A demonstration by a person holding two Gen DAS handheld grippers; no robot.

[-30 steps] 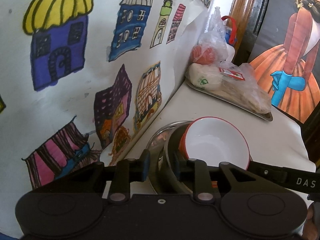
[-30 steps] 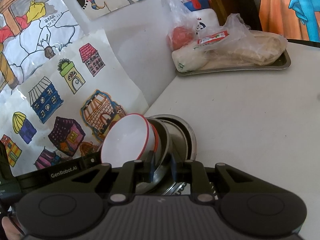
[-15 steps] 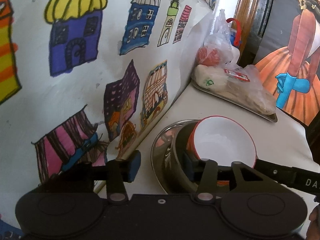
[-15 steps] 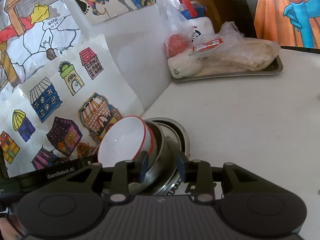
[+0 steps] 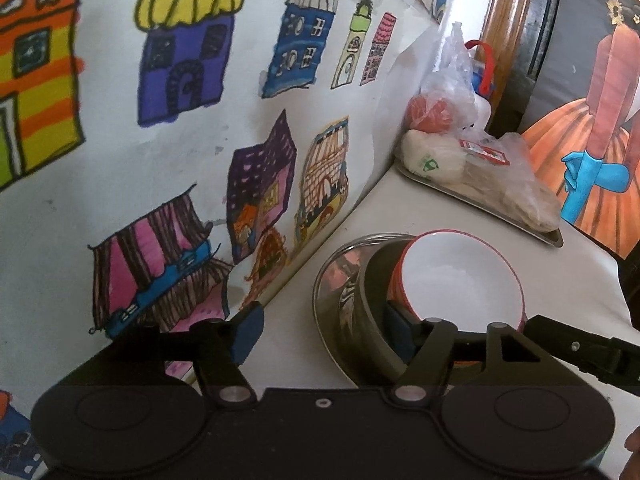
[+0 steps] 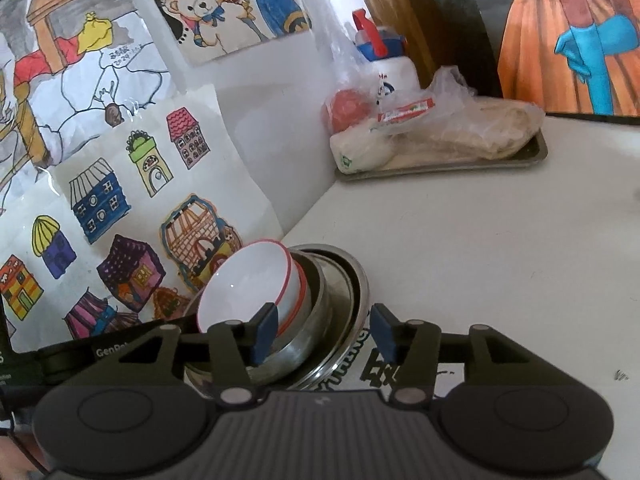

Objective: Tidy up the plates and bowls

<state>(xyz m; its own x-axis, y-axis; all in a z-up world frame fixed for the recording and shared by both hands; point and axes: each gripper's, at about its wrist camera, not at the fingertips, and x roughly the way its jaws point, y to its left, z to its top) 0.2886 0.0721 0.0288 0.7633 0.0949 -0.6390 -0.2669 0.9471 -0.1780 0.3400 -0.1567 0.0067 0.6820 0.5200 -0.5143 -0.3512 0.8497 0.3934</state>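
Observation:
A white bowl with a red rim (image 5: pixel 464 280) sits nested in a steel bowl (image 5: pixel 372 304), which stands in a wider steel plate (image 5: pixel 332 276) on the white table by the wall. The stack also shows in the right wrist view: white bowl (image 6: pixel 248 280), steel bowl (image 6: pixel 304 320), steel plate (image 6: pixel 352 288). My left gripper (image 5: pixel 320 330) is open, with its jaws spread on either side of the plate's left rim. My right gripper (image 6: pixel 322 334) is open, with its jaws straddling the stack's right rim.
A metal tray (image 6: pixel 440 164) with bagged food stands at the back by the wall, with a white bottle (image 6: pixel 388 68) behind it. Children's drawings (image 5: pixel 180 120) cover the wall on the left. A printed label (image 6: pixel 384 368) lies on the table.
Both grippers have opened off the rim of the stack and drawn back a little. The nested bowls and plate stay where they are.

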